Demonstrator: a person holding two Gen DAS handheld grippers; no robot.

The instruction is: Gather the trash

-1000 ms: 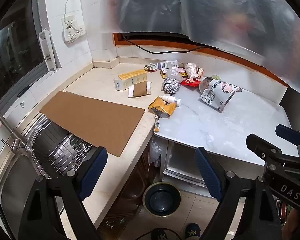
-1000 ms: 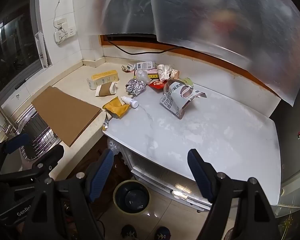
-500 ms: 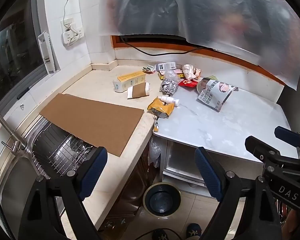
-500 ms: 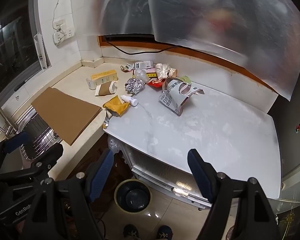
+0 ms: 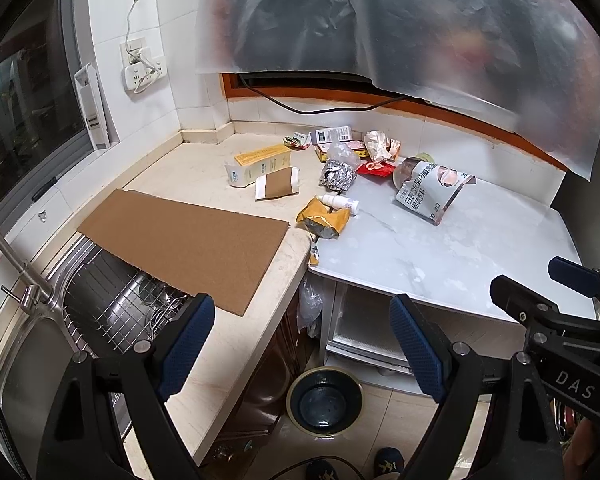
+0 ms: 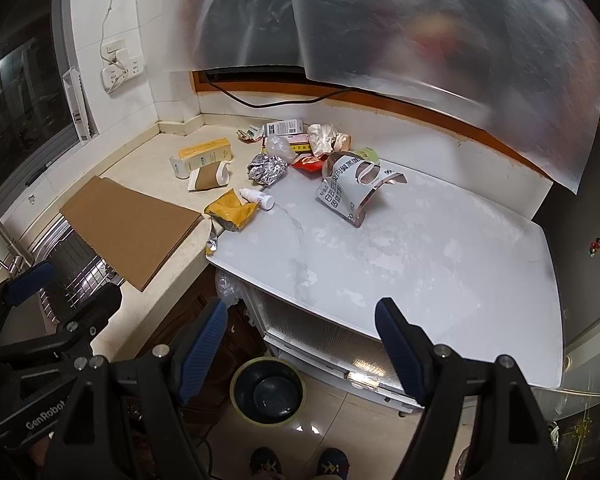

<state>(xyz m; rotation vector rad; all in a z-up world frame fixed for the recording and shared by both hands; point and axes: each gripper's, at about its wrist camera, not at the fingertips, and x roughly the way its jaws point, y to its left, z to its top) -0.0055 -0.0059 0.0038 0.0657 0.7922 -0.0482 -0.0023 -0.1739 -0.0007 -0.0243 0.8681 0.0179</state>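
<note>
Trash lies in a heap where the beige counter meets the white marble table (image 5: pixel 440 264): a yellow wrapper (image 5: pixel 324 220), a small white bottle (image 5: pixel 338 201), a foil ball (image 5: pixel 337 176), a white printed bag (image 5: pixel 428 192), a sleeved paper cup (image 5: pixel 277 188), a yellow box (image 5: pixel 258 164) and a red wrapper (image 5: pixel 374 167). My left gripper (image 5: pixel 300 320) hangs open and empty, well short of the heap, above the counter's front edge. My right gripper (image 6: pixel 302 312) is open too, with nothing between its fingers, over the table's near edge. A round bin (image 5: pixel 291 394) stands on the floor below.
A brown cardboard sheet (image 5: pixel 188 240) covers part of the sink rack (image 5: pixel 112 308), with the tap (image 5: pixel 16 260) at the left. A translucent plastic sheet (image 5: pixel 380 20) hangs over the back wall. A person's shoes (image 6: pixel 332 460) show at the bottom.
</note>
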